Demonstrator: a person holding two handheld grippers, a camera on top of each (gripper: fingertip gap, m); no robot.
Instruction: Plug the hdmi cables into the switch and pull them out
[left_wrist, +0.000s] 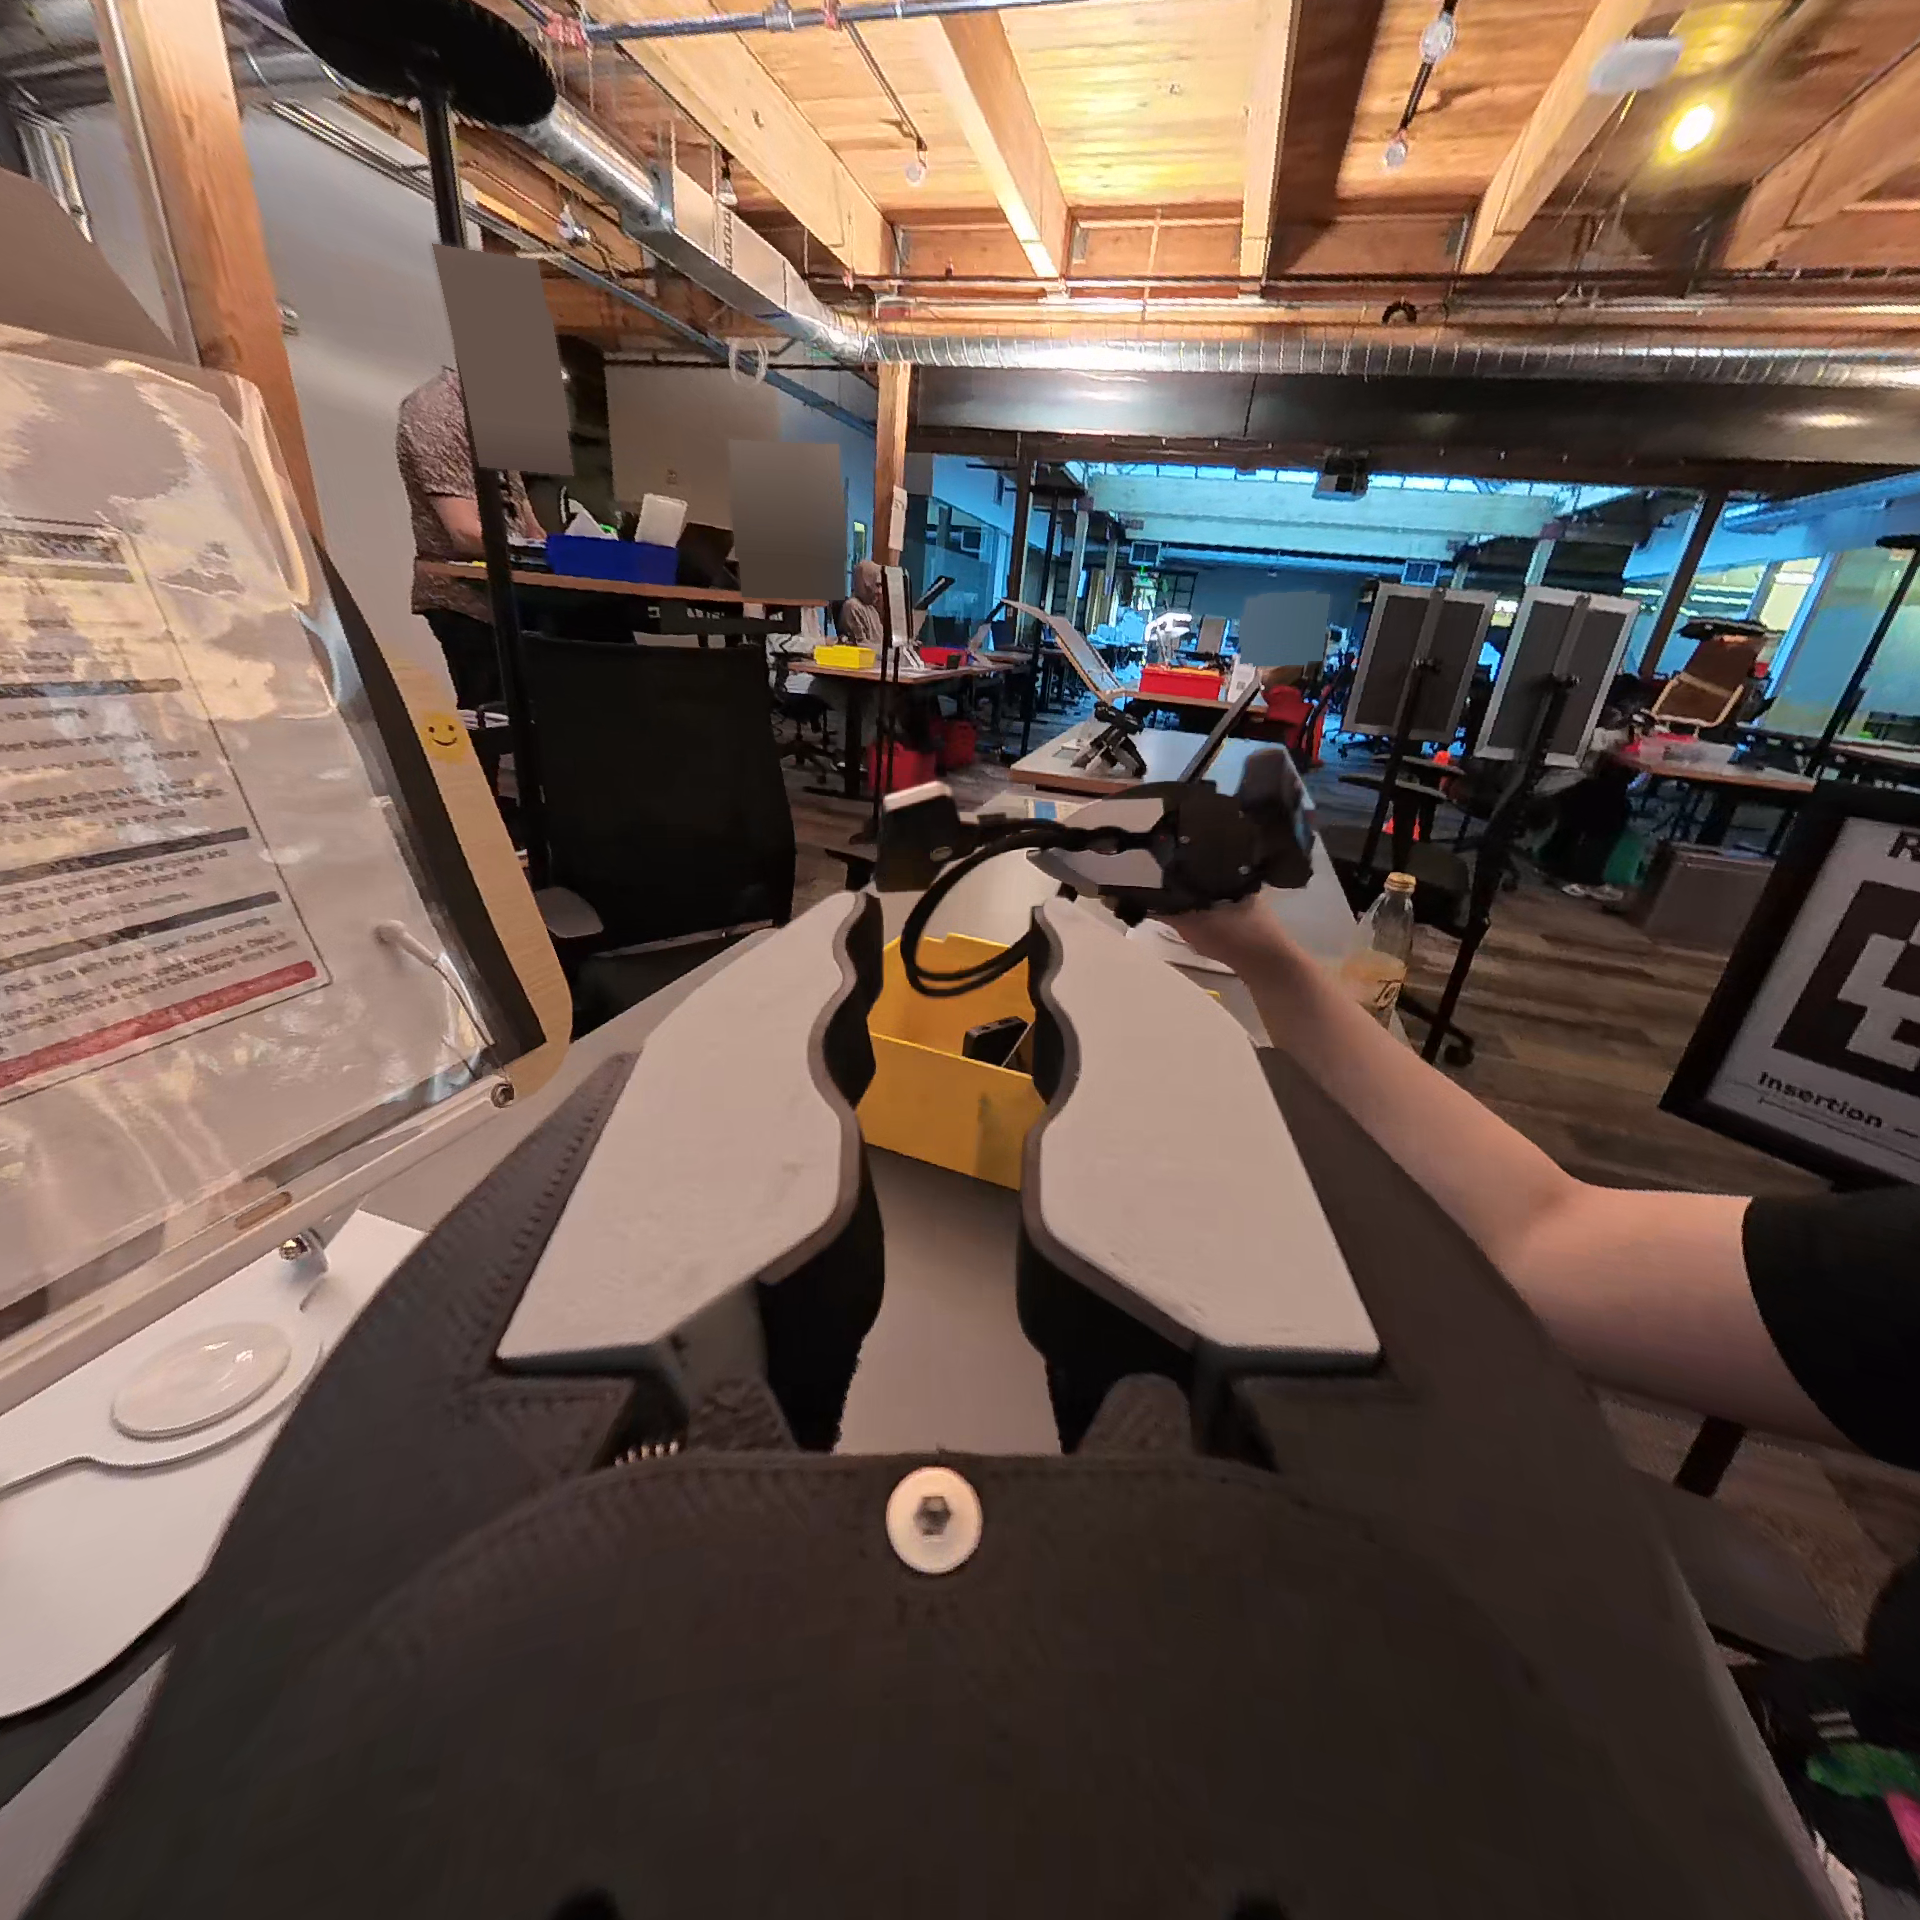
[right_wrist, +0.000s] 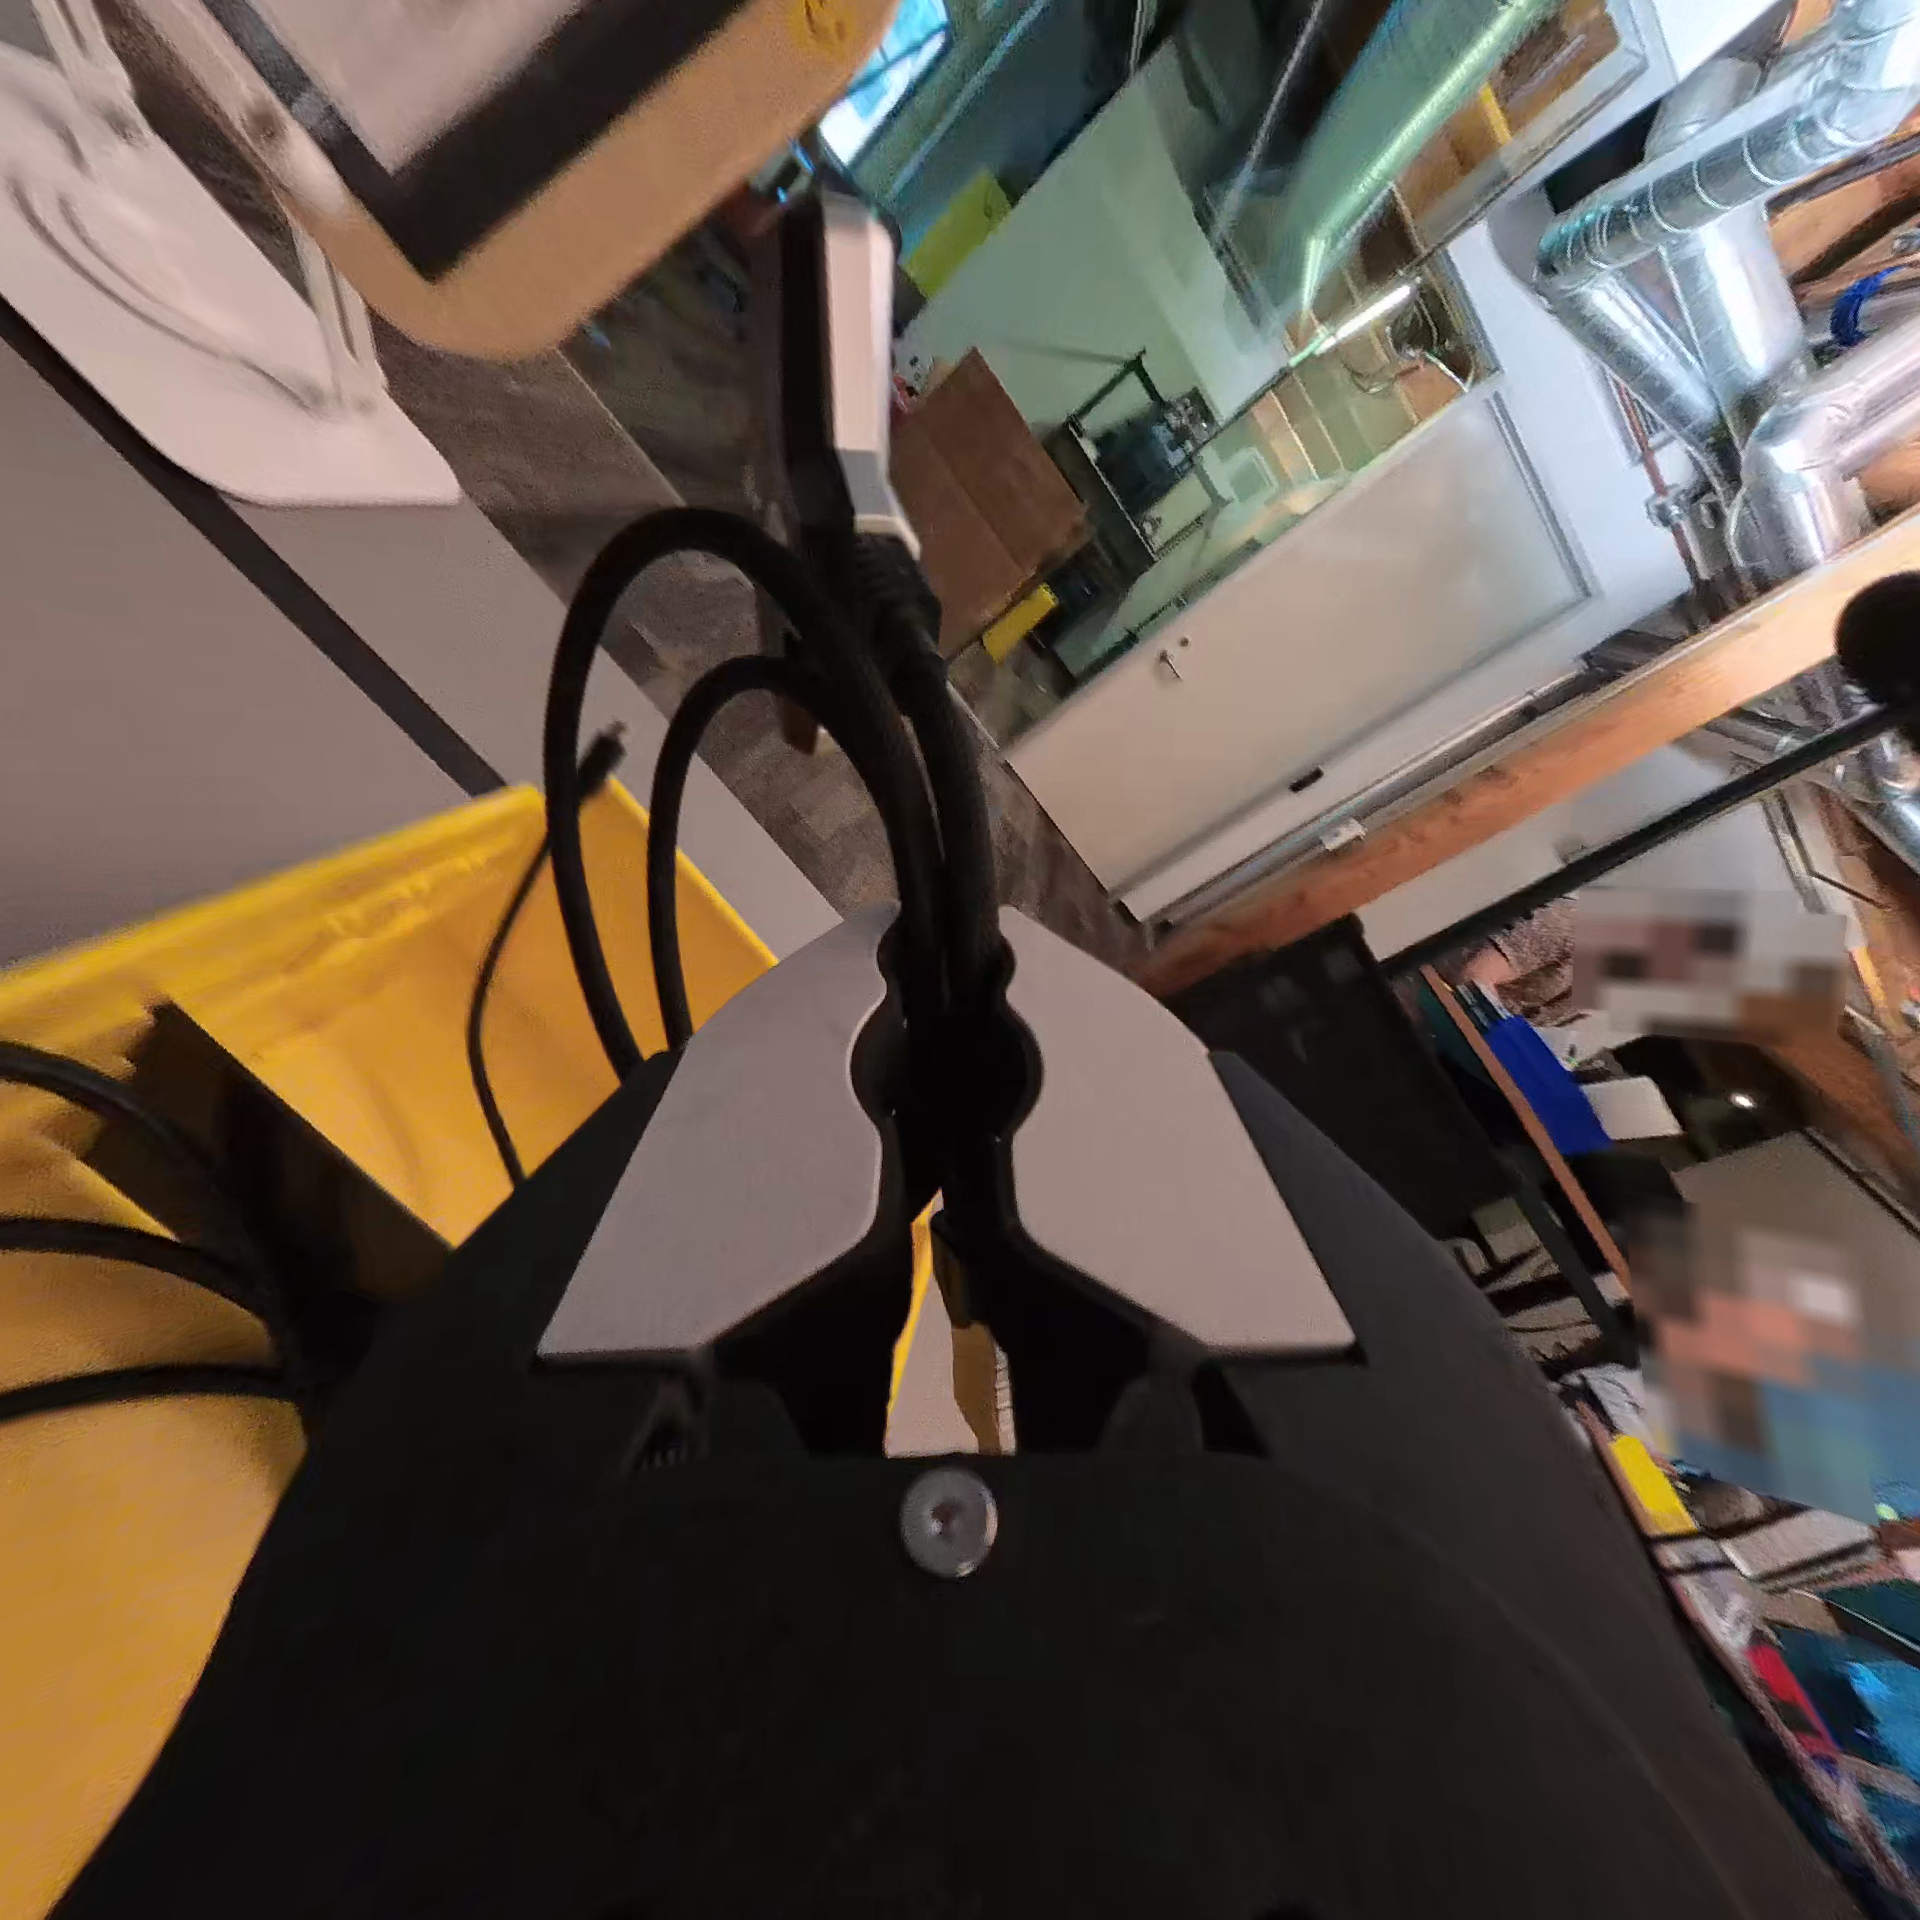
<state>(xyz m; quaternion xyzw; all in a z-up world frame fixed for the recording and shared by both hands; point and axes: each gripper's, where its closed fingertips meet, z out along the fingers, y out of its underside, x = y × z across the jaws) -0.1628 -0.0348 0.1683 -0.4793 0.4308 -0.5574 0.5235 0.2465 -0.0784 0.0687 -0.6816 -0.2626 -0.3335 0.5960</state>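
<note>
On the left, the left gripper (left_wrist: 940, 997) hangs low over the worktop (left_wrist: 935, 1340), its jaws spread with nothing between them, aimed straight at the yellow bin (left_wrist: 951, 1101). The switch (left_wrist: 995, 1039), a small dark box, sits inside that bin, dead ahead of the left jaws and nearer to them than to the other hand. To the right and higher, the right gripper (right_wrist: 948, 997) has its jaws pressed on a bundle of black cables (right_wrist: 935, 790). Their looped length runs forward along the fingers and curls back down toward the bin, while a gold plug (right_wrist: 971, 1351) points back behind the jaws. Judging from this, that plug must be turned toward the switch before any insertion.
</note>
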